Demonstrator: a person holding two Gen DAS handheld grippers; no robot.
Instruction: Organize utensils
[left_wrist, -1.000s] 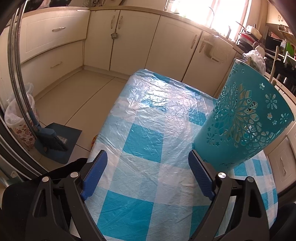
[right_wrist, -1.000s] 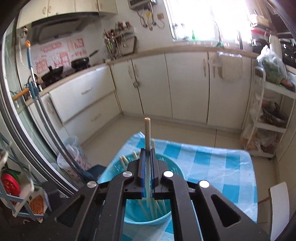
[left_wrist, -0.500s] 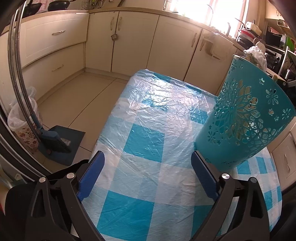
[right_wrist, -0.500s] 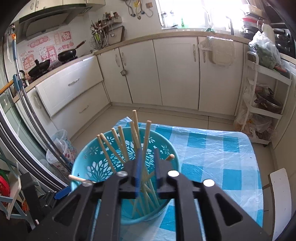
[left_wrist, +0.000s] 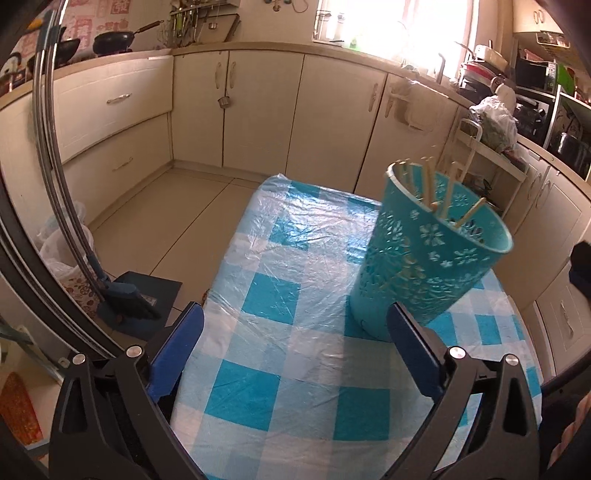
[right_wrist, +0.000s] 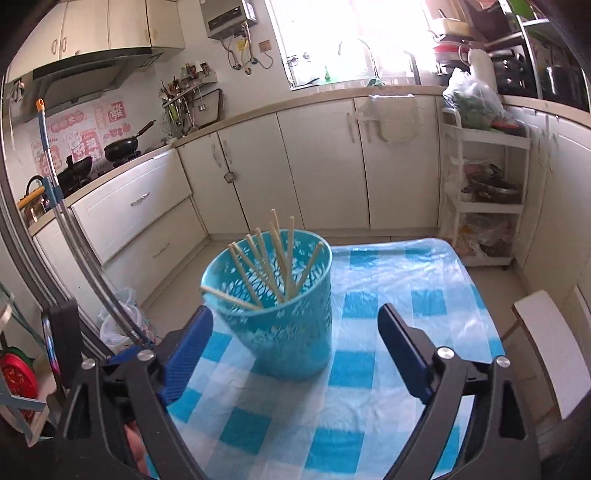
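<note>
A teal perforated basket (right_wrist: 284, 314) stands upright on the blue-and-white checked table (right_wrist: 388, 302). Several wooden chopsticks (right_wrist: 273, 258) lean inside it, ends sticking above the rim. My right gripper (right_wrist: 295, 350) is open and empty, held back from the basket and above the table. In the left wrist view the basket (left_wrist: 424, 266) stands at the right with chopstick ends (left_wrist: 439, 188) showing. My left gripper (left_wrist: 295, 350) is open and empty, with its right finger near the basket's base.
Cream kitchen cabinets (left_wrist: 258, 110) run along the far walls. A mop and dustpan (left_wrist: 122, 299) stand on the floor left of the table. A white rack (right_wrist: 484, 192) with bags stands at the right. A white chair (right_wrist: 550, 343) sits by the table's right edge.
My right gripper opened, released a chopstick into the basket, and pulled back and up. My left gripper lifted and drew back, so the basket's rim now shows.
</note>
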